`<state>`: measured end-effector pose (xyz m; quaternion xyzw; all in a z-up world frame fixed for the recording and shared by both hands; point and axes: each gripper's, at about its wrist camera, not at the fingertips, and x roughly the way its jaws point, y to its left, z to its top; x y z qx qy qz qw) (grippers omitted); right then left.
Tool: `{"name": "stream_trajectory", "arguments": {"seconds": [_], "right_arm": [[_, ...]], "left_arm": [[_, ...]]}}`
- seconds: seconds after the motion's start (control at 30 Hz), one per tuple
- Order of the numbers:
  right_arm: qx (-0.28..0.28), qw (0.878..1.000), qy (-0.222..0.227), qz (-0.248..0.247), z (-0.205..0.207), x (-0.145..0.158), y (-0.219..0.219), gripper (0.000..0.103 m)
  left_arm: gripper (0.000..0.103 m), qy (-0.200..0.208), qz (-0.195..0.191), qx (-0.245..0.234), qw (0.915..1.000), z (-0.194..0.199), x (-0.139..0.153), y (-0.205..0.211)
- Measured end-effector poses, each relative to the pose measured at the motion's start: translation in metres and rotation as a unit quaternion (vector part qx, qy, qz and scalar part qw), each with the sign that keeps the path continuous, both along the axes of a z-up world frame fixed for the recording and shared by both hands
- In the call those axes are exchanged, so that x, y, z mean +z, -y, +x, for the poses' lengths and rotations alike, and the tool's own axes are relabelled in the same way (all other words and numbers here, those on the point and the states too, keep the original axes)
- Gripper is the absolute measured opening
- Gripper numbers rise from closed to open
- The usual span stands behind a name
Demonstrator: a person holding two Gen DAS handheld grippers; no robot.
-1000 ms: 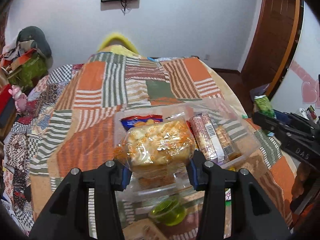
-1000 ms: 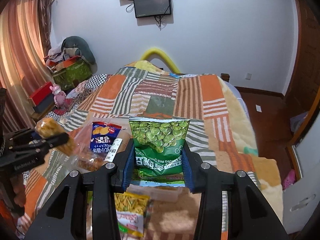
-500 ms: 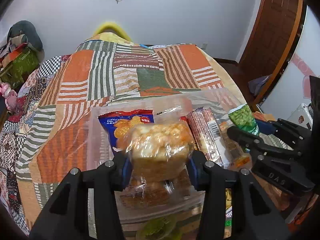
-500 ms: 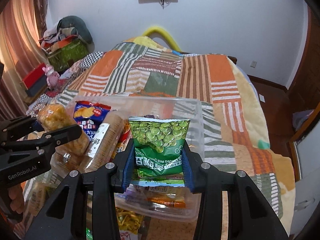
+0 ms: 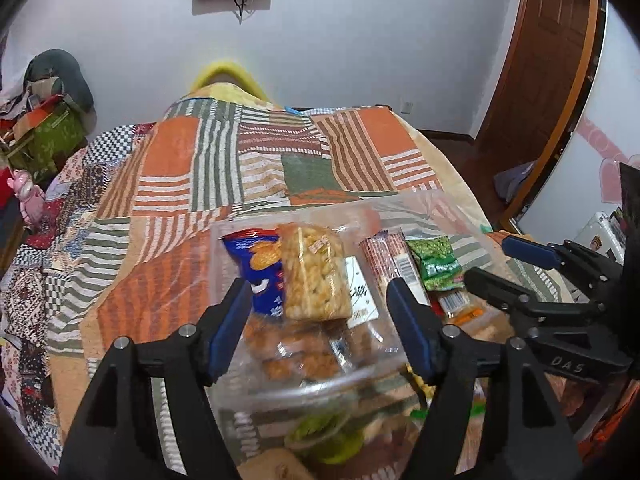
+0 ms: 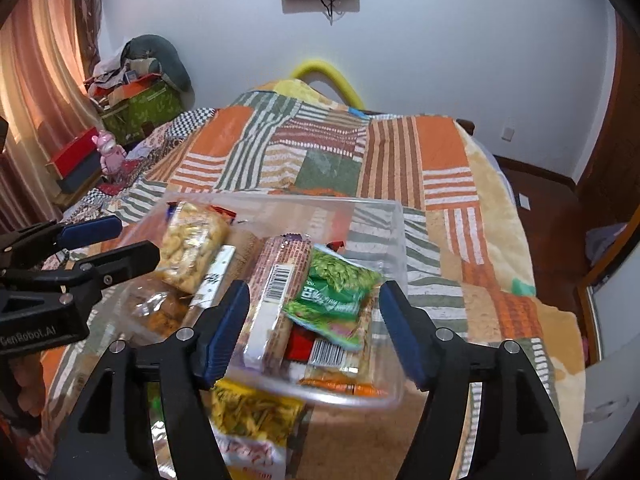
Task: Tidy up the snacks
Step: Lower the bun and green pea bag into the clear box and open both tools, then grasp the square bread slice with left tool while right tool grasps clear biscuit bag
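Container: a clear plastic tub (image 6: pixel 384 216) sits on the patchwork bed (image 6: pixel 440 152), below and ahead of both tools; the snacks are inside it.
Puffed snack bag: the clear bag of pale puffs (image 5: pixel 316 272) lies in the left part of the tub, leaning on the blue chip packet (image 5: pixel 260 268).
Green pea packet: the green packet (image 6: pixel 340 292) lies tilted in the right part of the tub, on top of other wrappers and beside the long biscuit sleeve (image 6: pixel 280 292).
Outside the tub: a yellow snack bag (image 6: pixel 252 412) lies on the bed at the near rim, not yet stowed.
Left hand-held gripper (image 5: pixel 320 324): fingers wide apart, nothing between them, above the tub's near edge.
Right hand-held gripper (image 6: pixel 316 328): fingers wide apart, empty, above the green packet.
Handling, judged: the packets look light, soft and crinkly; film is likely slippery and the contents crush easily. Hold across the flat body or a sealed end, with light pressure.
Tub, judged: thin walls, probably flexible; likely to slide on the blanket if nudged.
Change over the last second: the left tool was clamped on the puffed bag and the right on the green packet; both have let go and both items now rest in the tub.
Next, judged: the yellow bag looks like the remaining pickup.
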<state>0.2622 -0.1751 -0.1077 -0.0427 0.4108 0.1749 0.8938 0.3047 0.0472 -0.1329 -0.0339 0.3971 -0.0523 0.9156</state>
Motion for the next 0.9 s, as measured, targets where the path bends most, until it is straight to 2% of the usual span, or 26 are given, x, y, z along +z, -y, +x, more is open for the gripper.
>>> {"name": "stream_trajectory", "arguments": {"seconds": [0.2, 0.27, 0.33, 0.47, 0.9], "right_arm": [[0.007, 1.000, 0.003, 0.014, -0.028, 0.010, 0.005, 0.066], [0.010, 1.000, 0.002, 0.016, -0.037, 0.011, 0.005, 0.068], [0.012, 1.000, 0.003, 0.017, -0.047, 0.010, 0.005, 0.073], [0.017, 1.000, -0.009, 0.017, -0.058, 0.004, 0.000, 0.075], [0.027, 0.996, -0.084, 0.030, -0.084, -0.040, -0.026, 0.075]], "left_arm": [[0.074, -0.006, 0.003, 0.004, 1.0000, -0.032, 0.006, -0.013], [0.078, -0.009, 0.002, 0.007, 0.9999, -0.044, 0.004, -0.018], [0.088, -0.011, 0.007, 0.014, 0.9998, -0.054, -0.002, -0.021], [0.089, -0.033, 0.020, 0.015, 0.9991, -0.070, -0.022, -0.021], [0.089, -0.111, 0.001, 0.023, 0.9936, -0.092, -0.089, -0.025]]}}
